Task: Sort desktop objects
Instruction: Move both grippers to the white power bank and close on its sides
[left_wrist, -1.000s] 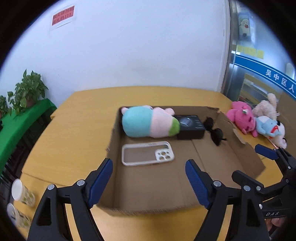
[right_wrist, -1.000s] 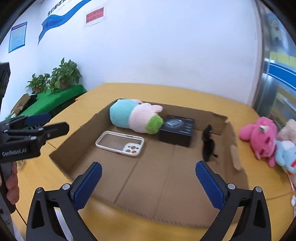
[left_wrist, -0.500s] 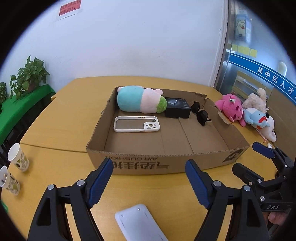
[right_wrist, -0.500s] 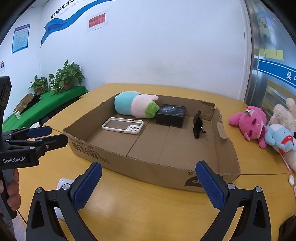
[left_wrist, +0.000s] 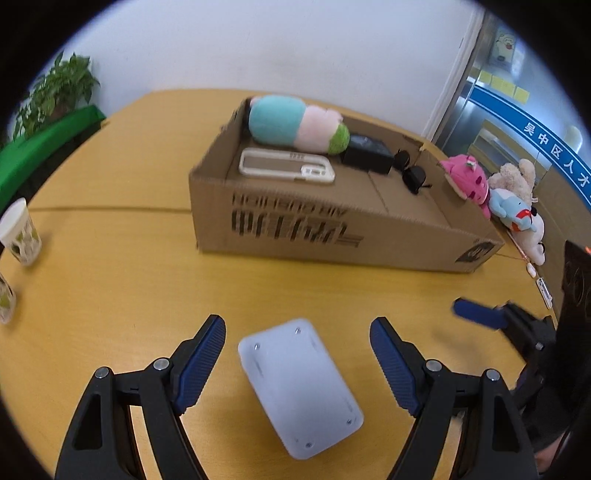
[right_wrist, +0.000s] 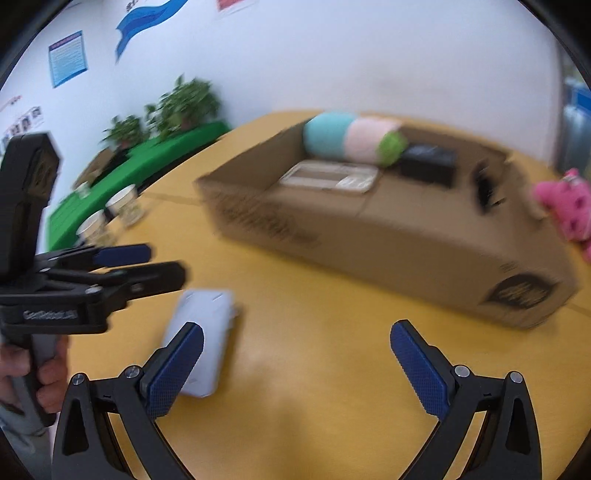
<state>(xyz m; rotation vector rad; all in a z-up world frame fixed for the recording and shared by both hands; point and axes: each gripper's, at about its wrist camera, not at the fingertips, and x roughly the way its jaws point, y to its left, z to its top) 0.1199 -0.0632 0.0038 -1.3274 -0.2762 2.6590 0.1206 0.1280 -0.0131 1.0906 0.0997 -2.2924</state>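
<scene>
Paper cups (left_wrist: 20, 236), two, at the far left edge of the tabletop (left_wrist: 122, 177). Left hand-held gripper (left_wrist: 297, 365): jaws wide apart, empty, tilted down over a white flat device (left_wrist: 299, 387) that lies on the tabletop between the fingers, touched by neither. Cardboard box (left_wrist: 332, 229), open-topped, beyond the device, printed lettering on its near wall. Inside the box, from its left: plush (left_wrist: 295, 123) in teal, pink and green against the far wall; white phone case (left_wrist: 286, 168) flat in front of it; black box (left_wrist: 367, 155) just beside the plush's green end; sunglasses (left_wrist: 412, 173) further right. Soft toys (left_wrist: 495, 192), pink, cream and blue, heaped on the tabletop past the box's right end. Right hand-held gripper (right_wrist: 295, 365): jaws wide apart, empty, over bare tabletop; the white device lies at its left finger, contact unclear in the blur. A hand (right_wrist: 33, 373) grips the left tool's handle.
</scene>
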